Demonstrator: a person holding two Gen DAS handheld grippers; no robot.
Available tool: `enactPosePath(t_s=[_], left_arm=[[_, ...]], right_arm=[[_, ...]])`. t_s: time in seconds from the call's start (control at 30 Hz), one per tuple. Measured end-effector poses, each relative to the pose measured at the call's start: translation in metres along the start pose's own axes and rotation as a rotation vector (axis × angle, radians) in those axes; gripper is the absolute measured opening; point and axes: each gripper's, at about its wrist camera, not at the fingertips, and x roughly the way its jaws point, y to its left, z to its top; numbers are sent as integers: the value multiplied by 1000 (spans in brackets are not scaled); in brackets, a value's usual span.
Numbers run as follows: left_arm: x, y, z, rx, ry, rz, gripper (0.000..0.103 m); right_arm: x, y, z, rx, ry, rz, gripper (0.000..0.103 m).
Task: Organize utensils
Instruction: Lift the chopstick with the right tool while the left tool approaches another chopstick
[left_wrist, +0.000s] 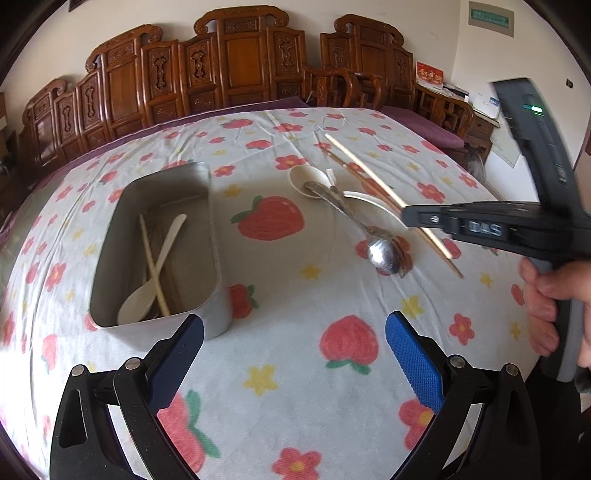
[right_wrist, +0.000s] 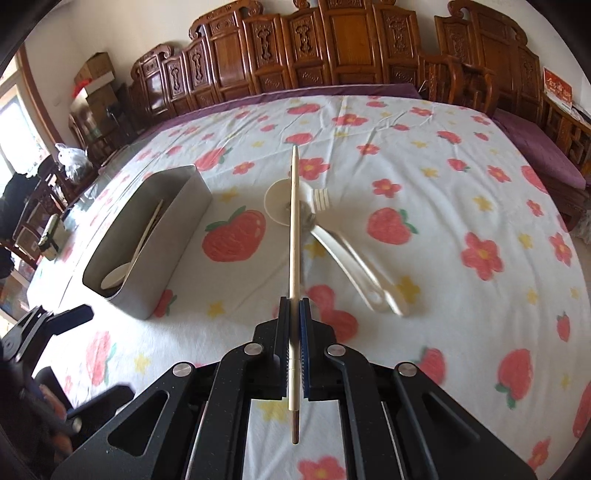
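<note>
The right gripper (right_wrist: 294, 306) has its fingers closed on a pale chopstick (right_wrist: 294, 221), which runs straight forward from between the pads and also sticks out behind them with a dark end. In the left wrist view this gripper comes in from the right side, held by a hand (left_wrist: 546, 314), and the chopstick lies slanted above the heap of utensils.

The left gripper (left_wrist: 295, 332) hovers low over the table (left_wrist: 295, 387) with its blue fingers (left_wrist: 413, 362) wide apart and nothing between them.

The table has a white cloth with strawberries and flowers. On its left part stands a grey metal box (left_wrist: 110, 258), open on top. Inside lie a cream spoon (left_wrist: 147, 280) and another pale chopstick (left_wrist: 153, 266), crossing each other.

To the right of the box, well apart from it, is the heap: a white ladle (right_wrist: 280, 201), a white plastic fork (right_wrist: 321, 199), a metal spoon (left_wrist: 382, 254) and brown chopsticks (left_wrist: 354, 173), touching and overlapping. Carved wooden furniture (left_wrist: 240, 66) stands behind the table.
</note>
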Motion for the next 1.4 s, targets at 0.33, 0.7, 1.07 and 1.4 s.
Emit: enactPosePath(t_s=[0.33,0.7,1.07,1.4], left_arm=[[20,-28,20,3,19,-22,95],[24,-35,14,21,46,-2,95],[23,-40,13,29,51,4,95],[29,-56,14,55,60,-4,95]], right_arm=[[-20,-43,-24,41,8,-9,6],[0,-64,-45,87,64,21,6],[2,-78,-46,71,65,-11,0],[-8,-96,-41,81,32,-54,1]])
